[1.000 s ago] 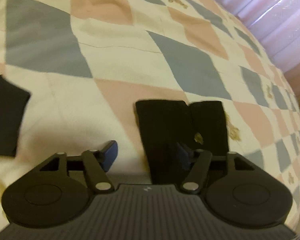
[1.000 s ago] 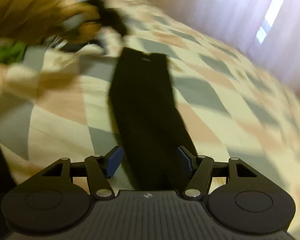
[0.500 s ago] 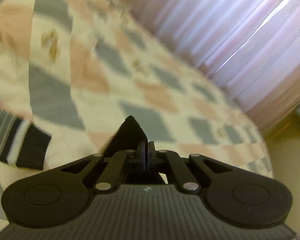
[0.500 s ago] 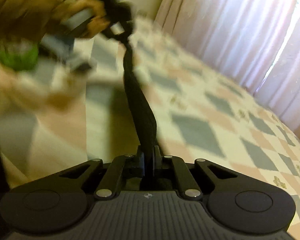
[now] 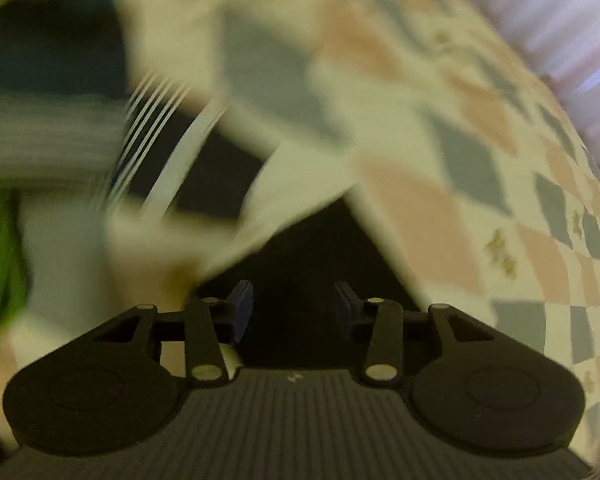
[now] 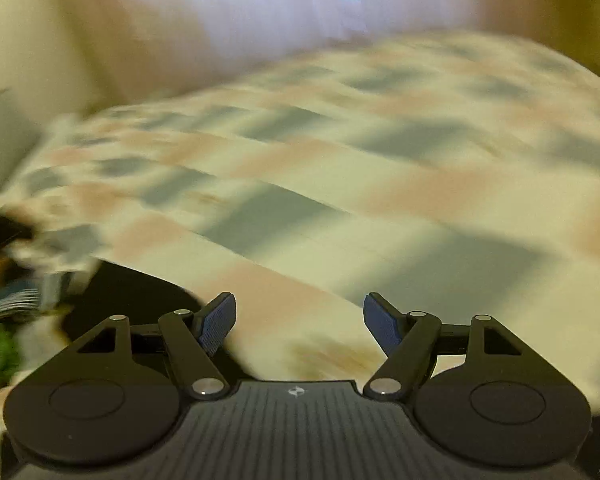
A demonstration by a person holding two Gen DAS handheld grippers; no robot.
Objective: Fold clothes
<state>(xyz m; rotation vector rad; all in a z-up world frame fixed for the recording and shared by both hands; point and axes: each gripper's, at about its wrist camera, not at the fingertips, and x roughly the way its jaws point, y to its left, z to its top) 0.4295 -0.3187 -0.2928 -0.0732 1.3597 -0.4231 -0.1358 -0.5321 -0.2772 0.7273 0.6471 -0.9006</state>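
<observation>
Black garment (image 5: 300,248) on checked bedspread (image 6: 380,208)

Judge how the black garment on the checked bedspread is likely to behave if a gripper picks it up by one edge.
The black garment would probably droop rather than hold shape; it lies flat, following the bedspread. It is likely light, being thin cloth. It seems unlikely to slip, though blur hides its texture.
</observation>
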